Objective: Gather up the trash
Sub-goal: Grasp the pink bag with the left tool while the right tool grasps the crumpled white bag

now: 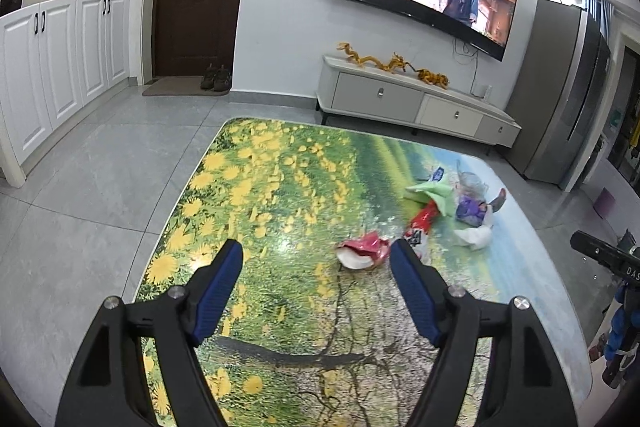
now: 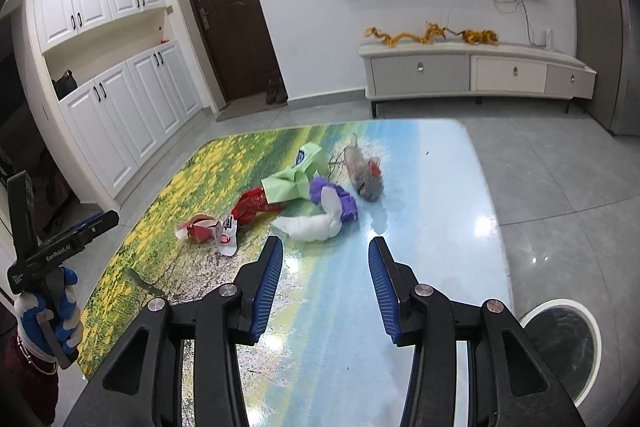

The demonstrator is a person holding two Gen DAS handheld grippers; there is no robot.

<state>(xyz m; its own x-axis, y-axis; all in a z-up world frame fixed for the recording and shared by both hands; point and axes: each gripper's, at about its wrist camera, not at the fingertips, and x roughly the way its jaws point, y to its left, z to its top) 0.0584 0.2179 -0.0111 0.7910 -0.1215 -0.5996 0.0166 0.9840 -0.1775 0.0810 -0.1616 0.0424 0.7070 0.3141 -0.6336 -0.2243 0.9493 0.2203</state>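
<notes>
Both hand-held grippers gape with nothing between the ribbed blue pads: left hand-held gripper (image 1: 316, 259), right hand-held gripper (image 2: 326, 257). Trash sits mid-table on the glossy meadow-print table (image 2: 440, 187): crumpled red wrapper (image 2: 200, 227), red foil packet (image 2: 252, 207), creased green paper (image 2: 292, 183), purple wad (image 2: 344, 199), white tissue (image 2: 312, 227), crinkled clear plastic (image 2: 364, 171). Round white-rimmed bin (image 2: 560, 343) near right.

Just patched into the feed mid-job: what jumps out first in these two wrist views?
A heap of crumpled trash, red, green, purple and white, lies mid-table on the flower-print table. Both the left gripper and the right gripper hover open and empty short of it. A round bin stands on the floor right of the table.
</notes>
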